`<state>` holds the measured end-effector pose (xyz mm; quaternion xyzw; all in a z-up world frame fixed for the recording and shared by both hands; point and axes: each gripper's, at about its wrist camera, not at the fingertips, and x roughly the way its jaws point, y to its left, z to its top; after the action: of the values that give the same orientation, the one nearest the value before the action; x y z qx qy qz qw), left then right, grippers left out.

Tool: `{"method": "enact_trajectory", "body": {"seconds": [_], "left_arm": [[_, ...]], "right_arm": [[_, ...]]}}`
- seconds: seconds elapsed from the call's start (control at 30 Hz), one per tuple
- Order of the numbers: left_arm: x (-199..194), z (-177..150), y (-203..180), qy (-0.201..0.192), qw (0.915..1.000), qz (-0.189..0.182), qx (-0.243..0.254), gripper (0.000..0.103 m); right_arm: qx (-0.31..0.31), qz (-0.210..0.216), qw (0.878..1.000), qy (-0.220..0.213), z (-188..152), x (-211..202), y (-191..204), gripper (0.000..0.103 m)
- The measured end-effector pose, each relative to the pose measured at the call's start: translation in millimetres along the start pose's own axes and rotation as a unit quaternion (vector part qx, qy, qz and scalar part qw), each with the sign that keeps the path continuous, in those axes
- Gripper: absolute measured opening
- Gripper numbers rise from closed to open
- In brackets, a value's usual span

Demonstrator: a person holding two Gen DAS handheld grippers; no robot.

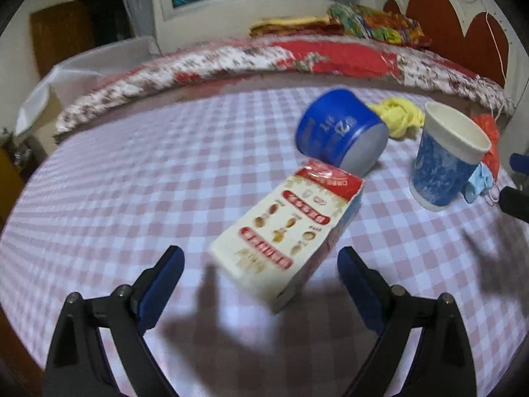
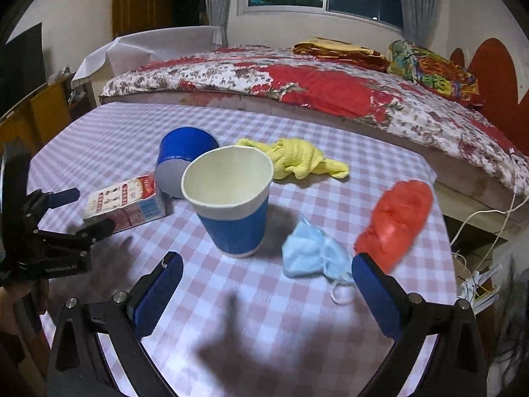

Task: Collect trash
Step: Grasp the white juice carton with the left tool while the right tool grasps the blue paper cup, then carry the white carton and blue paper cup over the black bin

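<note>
On the checked surface (image 1: pixel 99 182) the left gripper (image 1: pixel 261 258) hovers low, angled down over the near end of the carton (image 1: pixel 284 228); its fingers (image 1: pixel 165 274) are spread wide and hold nothing, the carton lying flat between and just ahead of them. From the right wrist view this gripper (image 2: pixel 86 208) comes in from the left edge, level with the surface, its tips beside the carton (image 2: pixel 125 201). Touching the carton's far end is a blue tub (image 1: pixel 340 125) tipped on its side. Beyond it lies a crumpled yellow cloth (image 2: pixel 297 158). Near the middle stands a paper cup (image 2: pixel 231 198), upright and open. The right gripper (image 2: pixel 267 268) is held above the near part of the surface, tilted down, its fingers (image 2: pixel 373 291) wide apart and empty. A pale blue face mask (image 2: pixel 314 251) lies just ahead, nearer the right finger, with a red plastic bag (image 2: pixel 396 218) just beyond that finger. Behind the surface is a bed (image 2: pixel 330 89) with a flowered cover
</note>
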<state>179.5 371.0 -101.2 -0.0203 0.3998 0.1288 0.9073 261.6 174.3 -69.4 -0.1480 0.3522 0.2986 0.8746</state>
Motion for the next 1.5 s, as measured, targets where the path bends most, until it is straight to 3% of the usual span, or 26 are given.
{"method": "enact_trajectory", "body": {"seconds": [0.07,0.1,0.17,0.2,0.37,0.53,0.67,0.83,0.87,0.9,1.5], "left_arm": [[7.3,2.6,-3.4,0.009,0.9999,-0.013,-0.003,0.091],[7.2,2.6,-5.1,0.010,0.9999,-0.013,-0.001,0.075],[2.5,0.9,-7.7,0.004,0.9999,-0.011,-0.009,0.062],[2.2,0.4,-7.0,0.003,0.9997,-0.018,-0.017,0.061],[-7.8,-9.0,-2.3,-0.006,0.9982,-0.030,-0.051,0.059],[-22.4,-17.8,-0.4,-0.025,0.9971,0.001,-0.071,0.058],[-21.9,-14.1,6.8,-0.028,0.9955,0.004,-0.091,0.058],[-23.9,-9.4,7.5,-0.035,0.9953,0.009,-0.090,0.057],[-24.0,-9.0,6.8,-0.035,0.9954,0.009,-0.089,0.057],[-24.9,-9.3,6.6,-0.037,0.9952,0.010,-0.090,0.057],[-63.4,-26.7,3.7,-0.062,0.9921,0.022,-0.107,0.055]], "right_arm": [[-0.003,0.001,1.000,0.003,2.6,7.2,1.8,0.103],[-0.005,0.001,1.000,0.004,3.4,9.3,2.4,0.103],[-0.007,0.003,1.000,0.005,5.3,14.2,4.6,0.103],[-0.008,0.004,1.000,0.004,6.1,15.8,5.6,0.103],[-0.006,0.006,1.000,0.006,10.8,26.8,6.1,0.103],[0.002,0.018,1.000,0.002,17.1,38.2,7.1,0.103],[-0.004,0.026,1.000,-0.001,22.2,48.3,13.3,0.103],[-0.009,0.024,1.000,0.003,21.7,55.2,15.5,0.093],[-0.008,0.027,1.000,0.002,21.3,55.0,15.2,0.081],[-0.008,0.032,0.999,0.003,20.9,54.9,14.4,0.057],[-0.014,0.035,0.999,-0.032,7.9,-14.1,7.4,0.057]]}}
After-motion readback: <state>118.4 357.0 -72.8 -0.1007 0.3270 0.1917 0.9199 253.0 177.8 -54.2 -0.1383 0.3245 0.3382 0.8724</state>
